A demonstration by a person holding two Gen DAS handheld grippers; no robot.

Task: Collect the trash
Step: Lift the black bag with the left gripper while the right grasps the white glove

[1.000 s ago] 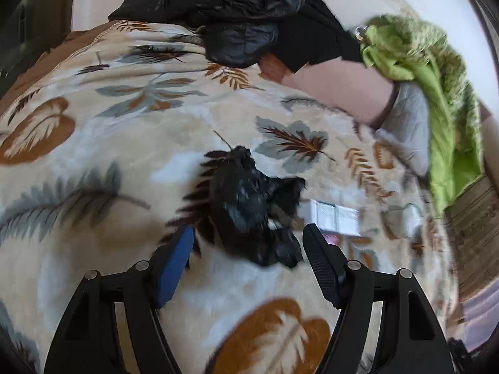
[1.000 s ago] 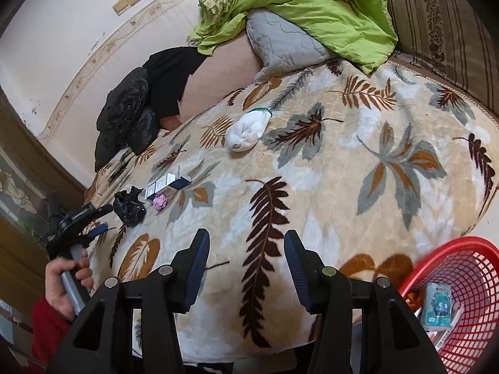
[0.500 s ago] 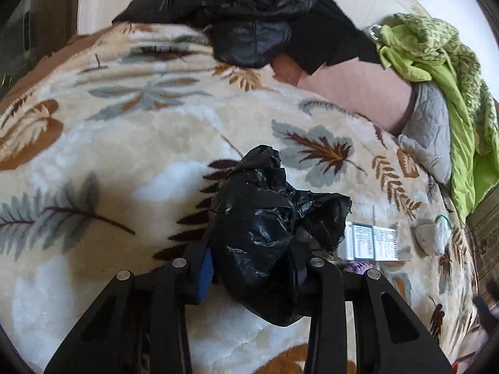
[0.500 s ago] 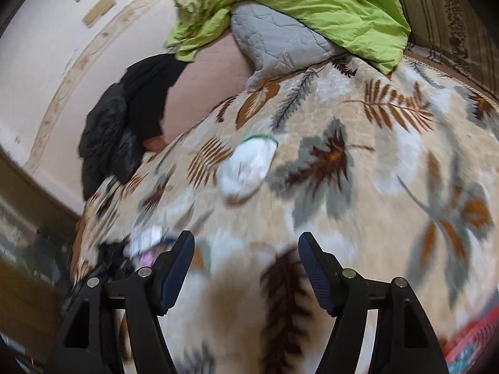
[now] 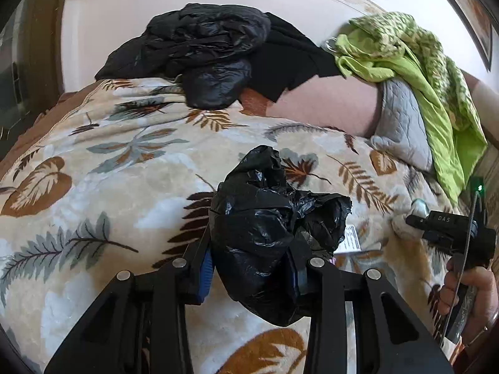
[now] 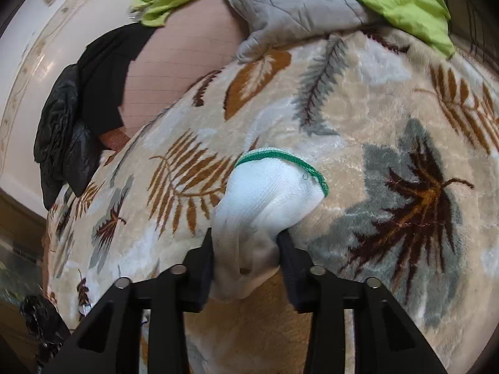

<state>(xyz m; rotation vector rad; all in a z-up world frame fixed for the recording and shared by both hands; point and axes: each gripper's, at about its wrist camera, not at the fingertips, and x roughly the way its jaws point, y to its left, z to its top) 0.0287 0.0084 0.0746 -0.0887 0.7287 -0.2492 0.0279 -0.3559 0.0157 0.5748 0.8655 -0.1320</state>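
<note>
On the leaf-print blanket [image 6: 358,99], the right gripper [image 6: 246,249] has just closed onto the white sock [image 6: 265,196], which runs forward from its jaws; the left gripper [image 5: 252,268] clamps the black bag [image 5: 268,237]

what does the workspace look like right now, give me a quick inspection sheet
surface: leaf-print blanket covering a bed.
job's things: crumpled black plastic bag; white sock with green cuff; white printed packet behind the bag.
clutter: black jacket, green bedding, grey quilted pillow.
grippers: left gripper shut on the bag; right gripper, jaws just closing, shut on the sock.
cables: thin wire along the right gripper's handle.
surroundings: pale wall.
</note>
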